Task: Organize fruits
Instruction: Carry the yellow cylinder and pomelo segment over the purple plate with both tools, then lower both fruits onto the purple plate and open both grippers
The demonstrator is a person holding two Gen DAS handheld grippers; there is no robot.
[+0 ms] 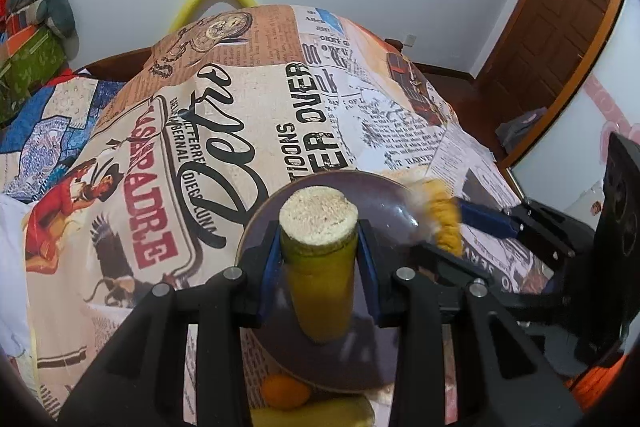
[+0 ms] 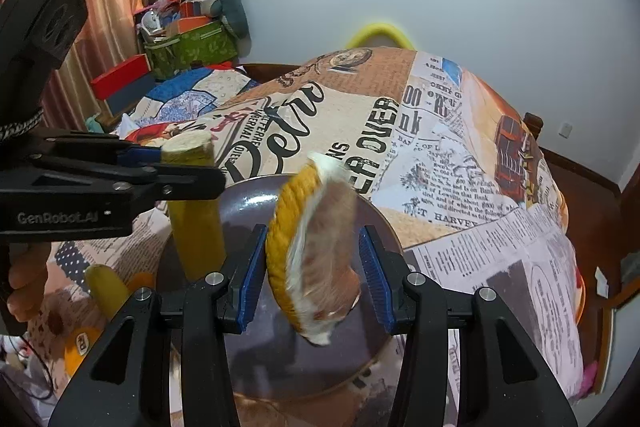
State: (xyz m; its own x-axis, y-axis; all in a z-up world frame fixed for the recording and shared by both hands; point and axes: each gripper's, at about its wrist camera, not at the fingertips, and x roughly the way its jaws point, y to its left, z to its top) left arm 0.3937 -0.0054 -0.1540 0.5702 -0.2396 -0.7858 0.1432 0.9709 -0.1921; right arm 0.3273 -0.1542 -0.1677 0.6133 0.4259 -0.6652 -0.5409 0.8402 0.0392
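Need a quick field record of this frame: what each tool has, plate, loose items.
left tool: shut on yellow-green cylinder, rough pale end up, over the plate
right tool: holds knitted fruit slice, yellow rind, brown flesh; pad contact unclear
plate: dark purple, on newspaper-print cloth, nothing lying in it
loose items: small orange fruit and yellow fruit near plate's near edge

My views are evenly lit and soft-shadowed, with glare on the plate (image 2: 248,205), blurred held fruit, fisheye-bent, dark corners.
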